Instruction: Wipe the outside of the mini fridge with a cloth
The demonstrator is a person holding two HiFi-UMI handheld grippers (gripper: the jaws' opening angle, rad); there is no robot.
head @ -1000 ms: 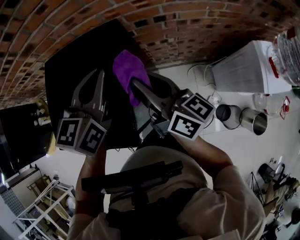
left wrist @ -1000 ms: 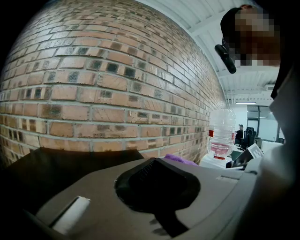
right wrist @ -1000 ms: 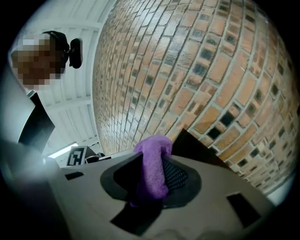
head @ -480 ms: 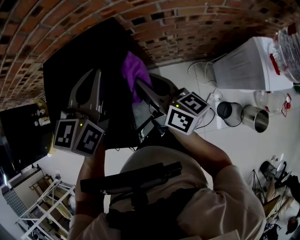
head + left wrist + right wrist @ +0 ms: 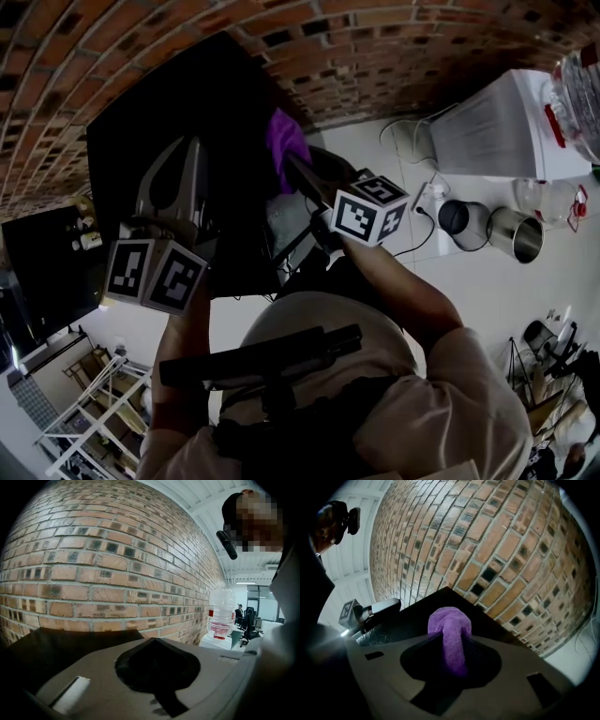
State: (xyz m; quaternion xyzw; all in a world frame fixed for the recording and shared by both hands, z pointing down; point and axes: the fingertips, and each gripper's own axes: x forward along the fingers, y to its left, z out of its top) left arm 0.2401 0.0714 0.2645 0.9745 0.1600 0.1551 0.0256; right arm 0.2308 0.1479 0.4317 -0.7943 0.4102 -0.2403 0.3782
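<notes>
Right gripper (image 5: 451, 641) was found closed on a bunched purple cloth (image 5: 449, 625), which was pinched between its jaws and stuck out past their tips. The cloth was held at the right edge of the black mini fridge (image 5: 159, 103), close to the brick wall (image 5: 375, 56). Left gripper (image 5: 154, 641) was seen shut and empty, poised over the fridge's top.

Brick wall (image 5: 394, 47) close behind mini fridge (image 5: 187, 94); space above its top
</notes>
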